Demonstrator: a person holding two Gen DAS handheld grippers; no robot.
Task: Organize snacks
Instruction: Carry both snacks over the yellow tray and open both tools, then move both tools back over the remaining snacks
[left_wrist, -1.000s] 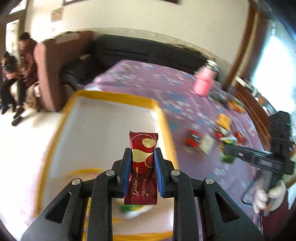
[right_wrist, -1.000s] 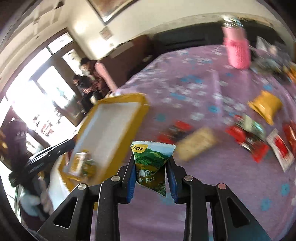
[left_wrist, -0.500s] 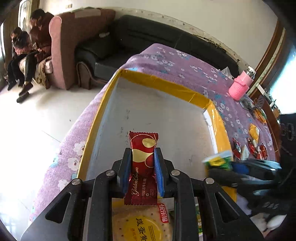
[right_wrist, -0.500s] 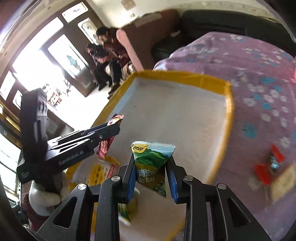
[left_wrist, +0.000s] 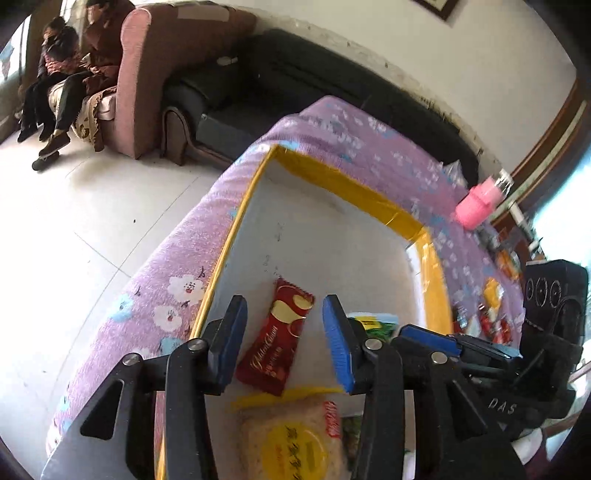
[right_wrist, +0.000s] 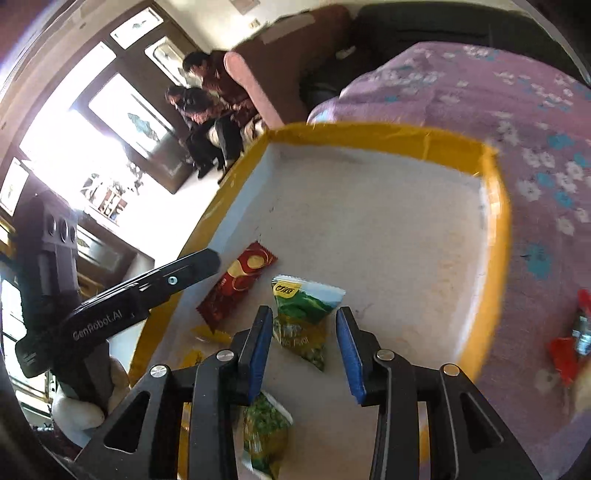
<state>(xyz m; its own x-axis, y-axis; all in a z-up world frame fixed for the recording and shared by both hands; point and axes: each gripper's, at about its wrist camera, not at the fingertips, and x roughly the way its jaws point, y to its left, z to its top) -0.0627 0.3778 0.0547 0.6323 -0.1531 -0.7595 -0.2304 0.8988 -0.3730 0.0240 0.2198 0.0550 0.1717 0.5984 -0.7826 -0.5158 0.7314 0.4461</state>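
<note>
a purple cloth with little flowers covers the tabletop, and behind it stand a dark sofa and a pink armchair where two people sit. on the cloth sits a big box with yellow edges and a pale floor. a pink bottle stands far back on the cloth, and a few loose snacks lie past the box's right wall.

the left gripper hangs over the box, and its jaws are opening – the red snack bar lies between them on the box floor, with gaps on both sides. the right gripper is just beside it, jaws opening too – the green snack bag sits between its blue pads and they do not press it. a round yellow cracker pack lies under the left gripper, and another green bag lies under the right one.
</note>
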